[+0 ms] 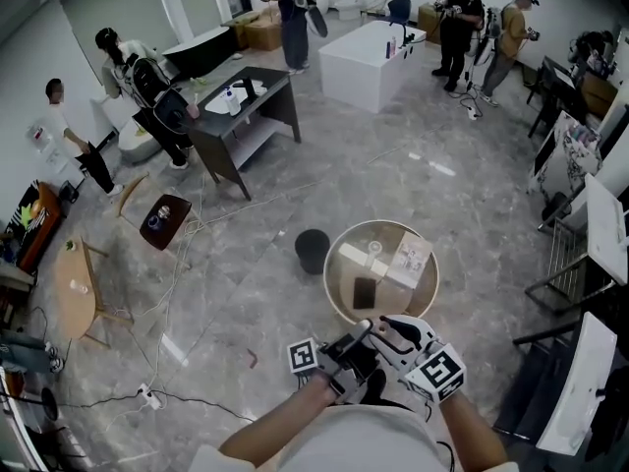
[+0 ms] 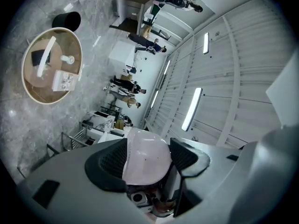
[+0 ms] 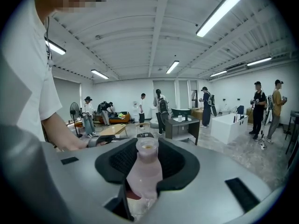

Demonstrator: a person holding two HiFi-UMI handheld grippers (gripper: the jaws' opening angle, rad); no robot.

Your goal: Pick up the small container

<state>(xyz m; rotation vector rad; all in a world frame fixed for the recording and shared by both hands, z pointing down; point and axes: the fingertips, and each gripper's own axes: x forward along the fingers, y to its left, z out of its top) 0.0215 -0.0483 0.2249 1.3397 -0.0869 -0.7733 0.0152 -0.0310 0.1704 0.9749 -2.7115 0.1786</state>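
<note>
Inspecting both grips: my right tool (image 3: 148, 160) clamps the small container (image 3: 144, 171), translucent pink and narrow-necked; my left tool (image 2: 148, 158) pinches its smooth domed end between ribbed black pads (image 2: 111, 161).

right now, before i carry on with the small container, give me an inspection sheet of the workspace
surface: round table with a wooden top, just beyond the grippers
job's things: small container, a pale pink bottle with an open neck, held off the table
clutter: white box and dark flat thing on the table; black bin on the floor beside it
grippers: right gripper shut on the small container; left gripper shut on a pale domed piece, possibly its cap, cannot tell
cables: power strip with cables on the floor, left
surroundings: people, dark desk, white counter
</note>
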